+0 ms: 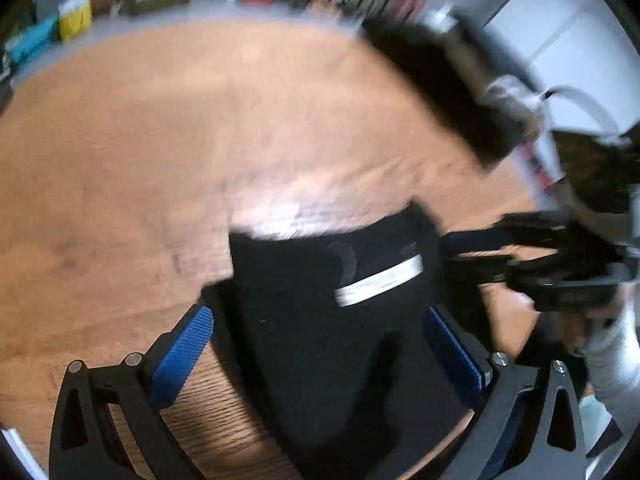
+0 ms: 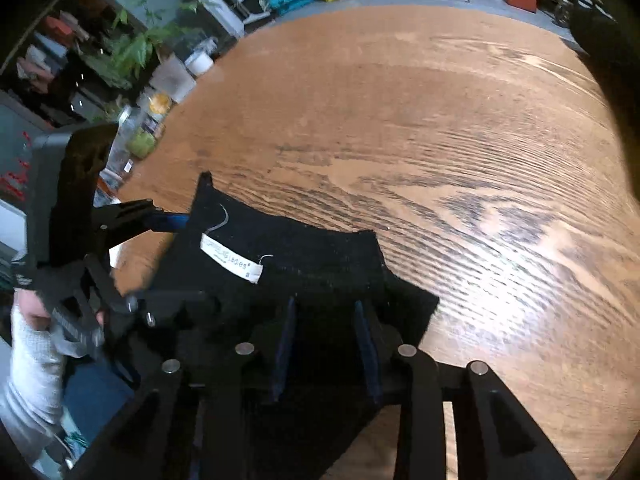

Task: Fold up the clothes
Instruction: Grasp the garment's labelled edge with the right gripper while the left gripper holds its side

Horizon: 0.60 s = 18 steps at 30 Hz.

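Observation:
A black garment (image 1: 300, 280) with a white neck label (image 1: 378, 280) lies bunched near the front edge of the wooden table (image 1: 120, 160). My left gripper (image 1: 318, 312) hangs over it, blue pads spread wide on either side of the cloth and not pressing it. In the right wrist view the garment (image 2: 320, 248) and its label (image 2: 232, 258) lie ahead of my right gripper (image 2: 325, 304). Its fingers stand parted with black cloth in the gap. The left gripper (image 2: 168, 216) shows at the garment's left corner, and the right gripper (image 1: 452, 252) at its right edge.
A dark blurred object (image 1: 440, 80) sits at the table's far right. Bottles and jars (image 2: 140, 140) and a plant (image 2: 132, 48) stand beside the table's left edge. A person's grey sleeve (image 2: 32, 380) is at the lower left. Bare wood (image 2: 440, 120) stretches beyond the garment.

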Tool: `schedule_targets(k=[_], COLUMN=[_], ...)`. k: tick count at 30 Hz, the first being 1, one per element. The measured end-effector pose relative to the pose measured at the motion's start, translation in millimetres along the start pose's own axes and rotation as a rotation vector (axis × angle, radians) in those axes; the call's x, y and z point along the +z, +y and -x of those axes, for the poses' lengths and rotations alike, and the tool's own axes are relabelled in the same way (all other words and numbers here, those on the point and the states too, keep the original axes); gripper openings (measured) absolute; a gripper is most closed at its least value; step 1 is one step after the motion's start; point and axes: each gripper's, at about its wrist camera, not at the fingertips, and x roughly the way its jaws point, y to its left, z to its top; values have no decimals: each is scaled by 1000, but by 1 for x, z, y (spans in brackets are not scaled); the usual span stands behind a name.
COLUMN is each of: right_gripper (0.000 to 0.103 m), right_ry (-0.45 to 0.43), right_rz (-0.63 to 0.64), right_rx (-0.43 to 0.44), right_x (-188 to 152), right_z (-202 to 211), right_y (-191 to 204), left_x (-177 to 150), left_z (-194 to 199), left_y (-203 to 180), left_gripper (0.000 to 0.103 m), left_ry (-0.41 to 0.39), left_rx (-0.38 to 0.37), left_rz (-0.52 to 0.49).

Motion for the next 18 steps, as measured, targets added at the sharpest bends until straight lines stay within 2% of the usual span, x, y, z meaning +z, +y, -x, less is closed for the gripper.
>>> schedule_targets(k=[2, 4, 11, 15, 16, 18], right_gripper=[51, 53, 52, 51, 55, 59], right_ry=[-38, -51, -44, -1, 11, 29], right_rz=[14, 14, 39, 43, 48, 29], right_rx=[-10, -7, -32, -151, -181, -176], right_x=[-4, -9, -11, -6, -5, -1], right_z=[14, 23, 14, -3, -8, -15], right_y=[5, 7, 22, 15, 13, 6], left_x=[-3, -7, 1, 2, 2, 4], left_z=[16, 17, -30, -69, -68, -61], left_y=[-8, -15, -31, -31, -31, -27], left_gripper=[103, 103, 103, 103, 103, 103], left_ry=[-63, -69, 64, 181, 176, 174], left_rx=[-74, -111, -47, 23, 21, -14], left_rz=[-31, -54, -115, -152, -160, -160])
